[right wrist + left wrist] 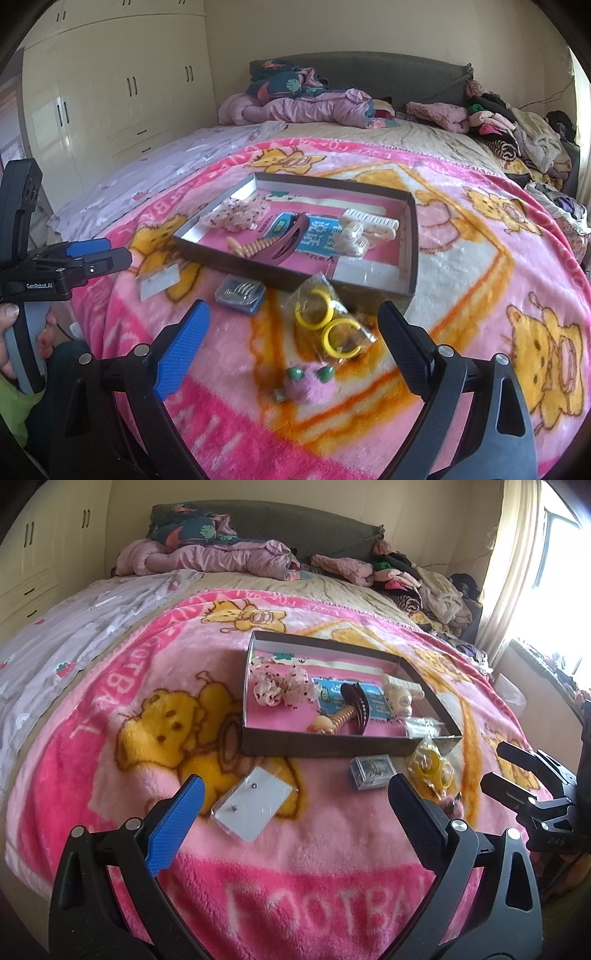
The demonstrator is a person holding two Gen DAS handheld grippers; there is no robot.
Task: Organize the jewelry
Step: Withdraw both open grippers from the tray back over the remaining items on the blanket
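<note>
Both the left tool point(295, 808) and right tool point(293, 334) gape empty (blanket point(461, 258) plush), so the bagged yellow hoop earrings point(328, 325) at twelve o'clock could slip sideways when pinched.

"FOOTBA" on pink blanket point(295, 904); "GenRobot.AI" on left gripper point(107, 254)

A home bedroom: a bed point(369, 155) with a grey padded headboard point(388, 72), a pink cartoon-bear fleece blanket point(295, 849), crumpled bedding and piled clothes point(517, 129) near the pillows, cream built-in wardrobes point(122, 92) along one wall, and a curtained window point(517, 572).
</note>
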